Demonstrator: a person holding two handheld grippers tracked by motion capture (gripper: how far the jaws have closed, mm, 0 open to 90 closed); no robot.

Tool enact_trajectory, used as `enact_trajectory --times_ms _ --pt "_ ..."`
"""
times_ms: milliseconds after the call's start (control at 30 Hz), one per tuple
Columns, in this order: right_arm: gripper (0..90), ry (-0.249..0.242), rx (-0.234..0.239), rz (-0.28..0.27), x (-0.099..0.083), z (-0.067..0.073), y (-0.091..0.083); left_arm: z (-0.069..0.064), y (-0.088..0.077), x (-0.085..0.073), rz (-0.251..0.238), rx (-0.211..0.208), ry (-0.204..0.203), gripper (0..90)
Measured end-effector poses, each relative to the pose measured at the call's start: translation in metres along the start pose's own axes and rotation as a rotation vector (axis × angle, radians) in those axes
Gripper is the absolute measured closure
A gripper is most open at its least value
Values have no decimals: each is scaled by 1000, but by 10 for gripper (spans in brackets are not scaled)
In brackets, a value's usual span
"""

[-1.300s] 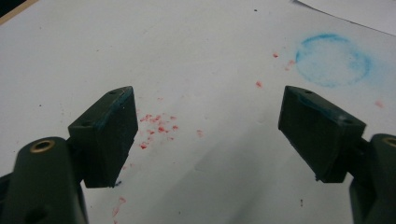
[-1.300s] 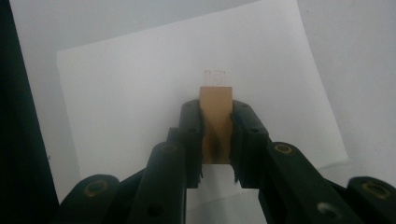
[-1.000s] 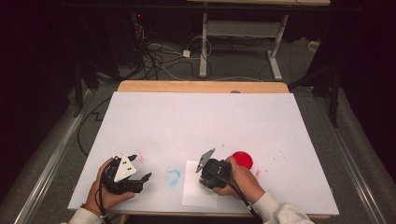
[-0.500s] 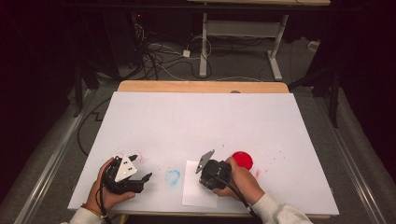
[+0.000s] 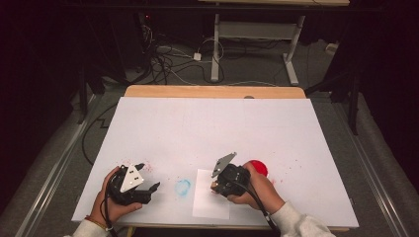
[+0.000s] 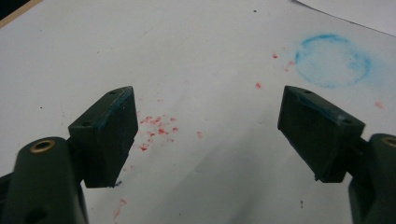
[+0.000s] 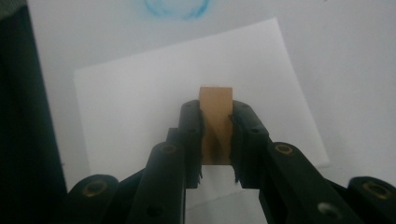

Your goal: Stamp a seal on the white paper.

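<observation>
Jaws of the right gripper (image 7: 216,140) are clamped on a small wooden block (image 7: 215,112), held over a white sheet (image 5: 211,195) at the table's (image 5: 212,123) near edge. Left gripper (image 6: 208,126) rests with jaws wide apart, near a blue ring stain (image 6: 332,60). A red disc (image 5: 258,167) lies beside the right hand (image 5: 259,190).

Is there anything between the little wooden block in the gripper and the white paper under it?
Nothing visible. The right gripper is shut on the wooden block right above the white paper, and the sheet around the block is bare.
</observation>
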State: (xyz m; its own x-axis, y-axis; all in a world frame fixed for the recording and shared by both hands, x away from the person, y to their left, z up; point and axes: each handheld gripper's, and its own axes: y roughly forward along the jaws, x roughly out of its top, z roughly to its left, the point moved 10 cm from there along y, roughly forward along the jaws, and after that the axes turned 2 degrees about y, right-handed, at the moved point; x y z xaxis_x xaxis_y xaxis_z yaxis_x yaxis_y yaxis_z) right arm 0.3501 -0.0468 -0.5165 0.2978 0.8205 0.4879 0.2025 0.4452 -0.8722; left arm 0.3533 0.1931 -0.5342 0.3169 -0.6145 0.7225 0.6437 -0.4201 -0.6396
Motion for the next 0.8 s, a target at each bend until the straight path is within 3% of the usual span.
enact_trajectory --times_ms 233,433,800 --pt "758 -1 -31 -49 2 -5 -20 -2 -1 0 4 -4 -9 195" --pt "758 -5 -50 -58 -1 -10 -30 0 0 0 1 0 4 195" --pt "757 12 -81 -70 -9 -24 -39 -1 1 0 5 -8 -9 193"
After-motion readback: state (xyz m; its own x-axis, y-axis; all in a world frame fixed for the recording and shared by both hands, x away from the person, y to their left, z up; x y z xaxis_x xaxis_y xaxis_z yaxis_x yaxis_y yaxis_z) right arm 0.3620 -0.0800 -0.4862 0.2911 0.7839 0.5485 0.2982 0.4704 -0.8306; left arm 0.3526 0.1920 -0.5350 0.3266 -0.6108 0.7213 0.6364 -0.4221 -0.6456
